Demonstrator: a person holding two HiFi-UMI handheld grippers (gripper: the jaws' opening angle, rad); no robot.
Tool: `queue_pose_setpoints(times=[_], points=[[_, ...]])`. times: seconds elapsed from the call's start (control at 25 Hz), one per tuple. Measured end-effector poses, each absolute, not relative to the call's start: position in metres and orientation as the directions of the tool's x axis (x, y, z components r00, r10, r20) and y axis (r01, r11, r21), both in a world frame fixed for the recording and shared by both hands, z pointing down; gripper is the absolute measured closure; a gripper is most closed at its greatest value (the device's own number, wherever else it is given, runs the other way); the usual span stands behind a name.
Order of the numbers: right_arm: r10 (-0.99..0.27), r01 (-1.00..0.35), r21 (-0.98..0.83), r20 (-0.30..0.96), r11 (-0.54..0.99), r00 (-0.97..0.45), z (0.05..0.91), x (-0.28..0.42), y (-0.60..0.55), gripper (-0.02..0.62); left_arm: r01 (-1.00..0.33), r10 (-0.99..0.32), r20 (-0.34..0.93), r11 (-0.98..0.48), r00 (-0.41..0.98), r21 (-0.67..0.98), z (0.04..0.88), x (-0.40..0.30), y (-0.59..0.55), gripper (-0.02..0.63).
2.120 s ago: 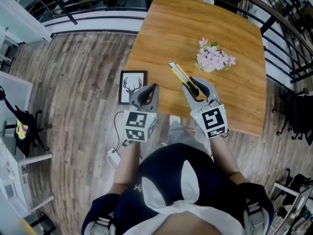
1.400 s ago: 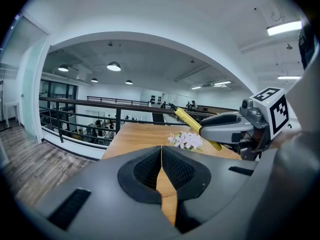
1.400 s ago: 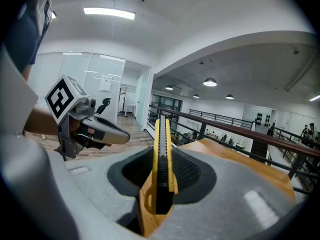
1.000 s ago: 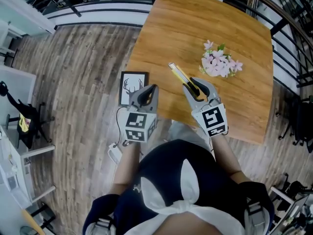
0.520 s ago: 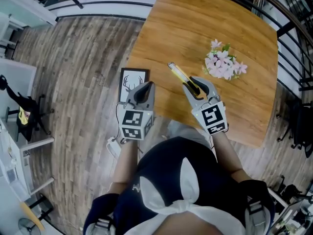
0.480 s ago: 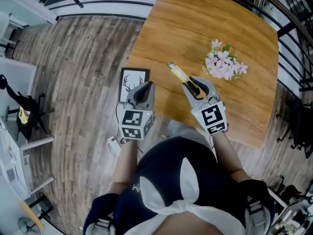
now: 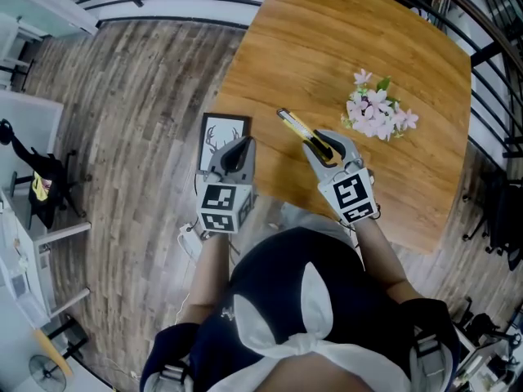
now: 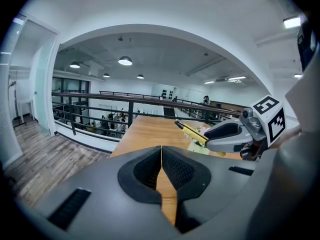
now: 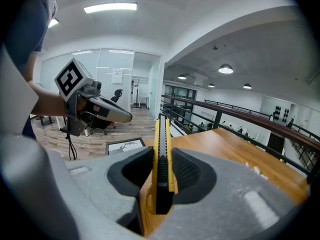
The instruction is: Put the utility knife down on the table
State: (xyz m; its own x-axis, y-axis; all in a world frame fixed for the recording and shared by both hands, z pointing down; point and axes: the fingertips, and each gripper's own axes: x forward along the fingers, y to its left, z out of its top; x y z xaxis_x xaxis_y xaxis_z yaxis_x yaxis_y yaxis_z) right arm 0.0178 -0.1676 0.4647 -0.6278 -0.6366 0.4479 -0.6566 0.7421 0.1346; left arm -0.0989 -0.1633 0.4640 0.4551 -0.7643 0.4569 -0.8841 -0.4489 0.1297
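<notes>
The right gripper (image 7: 323, 147) is clamped on a yellow and black plastic utility knife (image 7: 301, 131), its two grey jaws pressing the flat sides of the handle's rear end. In the right gripper view the knife (image 9: 162, 159) stands on edge between the pads and its front end points away from the person. It is held over the near part of the rounded wooden table (image 7: 327, 39), not lying on it. The left gripper (image 7: 243, 147) has its jaws together with nothing between them, by the table's near left edge. A black-framed picture of a deer (image 7: 223, 140) lies just beside it. A small bunch of pale pink flowers (image 7: 377, 114) rests on the table, right of the knife
</notes>
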Motion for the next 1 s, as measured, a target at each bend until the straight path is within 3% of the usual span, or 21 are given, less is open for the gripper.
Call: queue_pose_setpoints(times=[1.0], points=[[-0.573,-0.597,0.146,0.525,0.789,-0.629,0.498,0.027,-0.177,0.479,-0.88,-0.743,0.485,-0.455,0.461,0.138,0.481,-0.083,-0.172,0.583]])
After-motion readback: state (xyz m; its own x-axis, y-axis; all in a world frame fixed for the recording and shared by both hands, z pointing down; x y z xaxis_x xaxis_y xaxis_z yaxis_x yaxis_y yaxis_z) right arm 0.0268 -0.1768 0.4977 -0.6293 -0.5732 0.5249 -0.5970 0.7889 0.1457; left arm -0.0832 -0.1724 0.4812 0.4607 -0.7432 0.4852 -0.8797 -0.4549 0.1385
